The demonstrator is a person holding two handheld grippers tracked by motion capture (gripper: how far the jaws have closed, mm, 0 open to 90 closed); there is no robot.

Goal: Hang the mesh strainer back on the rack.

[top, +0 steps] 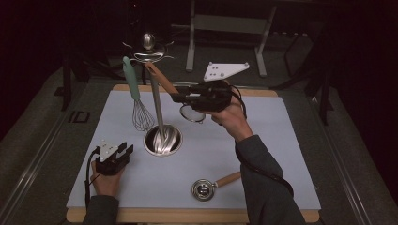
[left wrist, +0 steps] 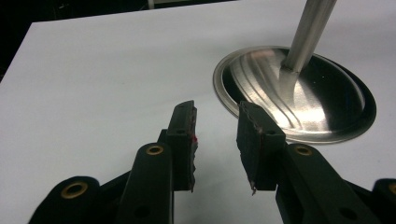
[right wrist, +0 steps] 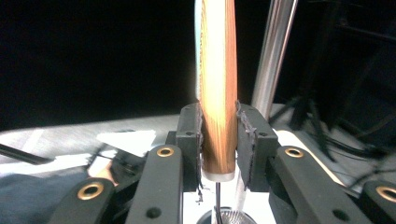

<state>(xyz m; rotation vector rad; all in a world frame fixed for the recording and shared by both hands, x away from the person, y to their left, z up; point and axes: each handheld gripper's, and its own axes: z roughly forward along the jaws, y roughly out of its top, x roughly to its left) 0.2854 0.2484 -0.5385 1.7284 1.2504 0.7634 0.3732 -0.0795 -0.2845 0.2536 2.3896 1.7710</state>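
Above the far middle of the tabletop (top: 117,187), in the high view, the right tongs (top: 180,97) clamp the wooden handle of a small strainer (top: 191,113), whose mesh bowl hangs just below them, right of the steel rack's pole (top: 157,105); a whisk (top: 141,112) hangs on the pole's left. The left tongs (top: 126,152) rest near left, apart and empty.

The left gripper view shows the tongs (left wrist: 215,140) parted over bare tabletop, near the rack's round base (left wrist: 327,116).

The right gripper view shows both pads (right wrist: 189,140) pressing the handle (right wrist: 217,93), which stands upright between them.
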